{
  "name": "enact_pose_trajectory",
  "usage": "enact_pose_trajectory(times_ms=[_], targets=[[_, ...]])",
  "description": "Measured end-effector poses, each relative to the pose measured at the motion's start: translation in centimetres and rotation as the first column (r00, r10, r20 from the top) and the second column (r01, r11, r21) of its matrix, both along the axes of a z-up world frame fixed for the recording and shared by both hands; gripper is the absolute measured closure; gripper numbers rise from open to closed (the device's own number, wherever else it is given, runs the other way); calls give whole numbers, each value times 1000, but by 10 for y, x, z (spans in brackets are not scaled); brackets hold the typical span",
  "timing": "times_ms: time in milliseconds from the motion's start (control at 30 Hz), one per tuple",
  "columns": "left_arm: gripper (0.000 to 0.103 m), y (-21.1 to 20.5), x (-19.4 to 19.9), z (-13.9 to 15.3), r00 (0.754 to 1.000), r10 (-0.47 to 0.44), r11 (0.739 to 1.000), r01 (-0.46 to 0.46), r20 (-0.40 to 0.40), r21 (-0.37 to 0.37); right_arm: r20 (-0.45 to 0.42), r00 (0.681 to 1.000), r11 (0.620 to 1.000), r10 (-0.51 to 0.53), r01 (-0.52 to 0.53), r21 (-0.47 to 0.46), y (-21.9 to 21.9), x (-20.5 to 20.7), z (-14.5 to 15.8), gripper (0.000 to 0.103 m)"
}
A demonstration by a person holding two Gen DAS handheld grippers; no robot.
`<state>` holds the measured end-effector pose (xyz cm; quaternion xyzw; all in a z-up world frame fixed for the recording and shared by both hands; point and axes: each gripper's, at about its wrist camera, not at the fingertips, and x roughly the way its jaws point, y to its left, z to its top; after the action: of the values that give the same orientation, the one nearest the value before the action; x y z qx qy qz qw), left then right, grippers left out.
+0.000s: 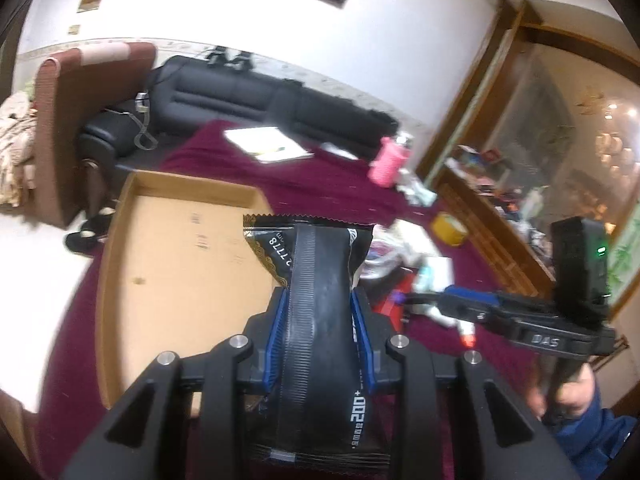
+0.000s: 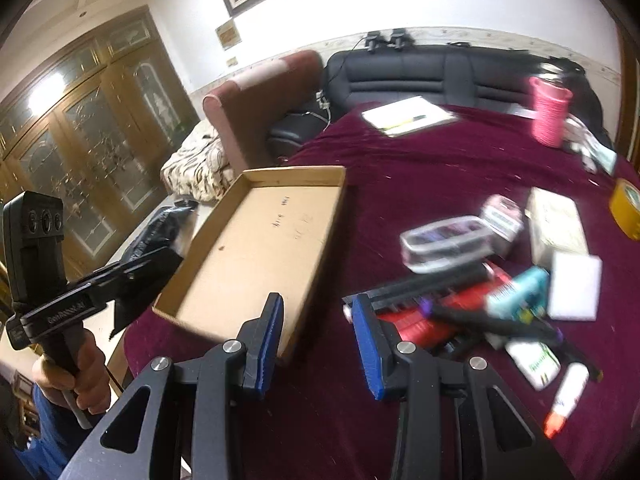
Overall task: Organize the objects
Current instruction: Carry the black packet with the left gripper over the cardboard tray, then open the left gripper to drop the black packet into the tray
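Observation:
In the left wrist view my left gripper (image 1: 320, 304) is shut on a black snack packet (image 1: 316, 272), with its blue pads pressed on both sides. The packet hangs over the right edge of a shallow cardboard tray (image 1: 172, 264), whose floor is bare. My right gripper (image 2: 318, 314) stands open with nothing between its fingers. It sits over the maroon cloth between the tray (image 2: 256, 248) and a pile of small items (image 2: 460, 300). The right wrist view also shows the left gripper (image 2: 152, 264) holding the packet (image 2: 160, 228) at the tray's left side.
The pile holds a clear case (image 2: 444, 244), a red box (image 2: 416, 320), a teal tube (image 2: 516, 292) and white boxes (image 2: 556, 228). A yellow tape roll (image 2: 626, 208), pink cup (image 2: 550, 110) and notebook (image 2: 408, 116) lie farther back. A black sofa (image 2: 440, 76) stands behind the table.

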<state>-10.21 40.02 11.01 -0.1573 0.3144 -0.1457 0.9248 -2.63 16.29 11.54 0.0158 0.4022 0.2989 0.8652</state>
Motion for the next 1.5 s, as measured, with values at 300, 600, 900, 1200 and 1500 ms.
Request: enact_pose_trajectory(times_ms=[300, 600, 900, 1200, 1500], targets=[[73, 46, 79, -7, 985, 124, 987, -109, -123, 120, -130, 991, 1000, 11, -10, 2, 84, 99, -9, 63], [73, 66, 153, -49, 945, 200, 977, -172, -260, 127, -294, 955, 998, -31, 48, 50, 143, 182, -55, 63], [72, 74, 171, -65, 937, 206, 976, -179, -280, 121, -288, 956, 999, -48, 48, -8, 155, 201, -65, 62], [43, 80, 186, -67, 925, 261, 965, -245, -278, 90, -240, 968, 996, -68, 80, 42, 121, 182, -48, 53], [28, 20, 124, -18, 985, 132, 981, -113, -115, 158, -61, 993, 994, -102, 104, 30, 43, 80, -27, 54]])
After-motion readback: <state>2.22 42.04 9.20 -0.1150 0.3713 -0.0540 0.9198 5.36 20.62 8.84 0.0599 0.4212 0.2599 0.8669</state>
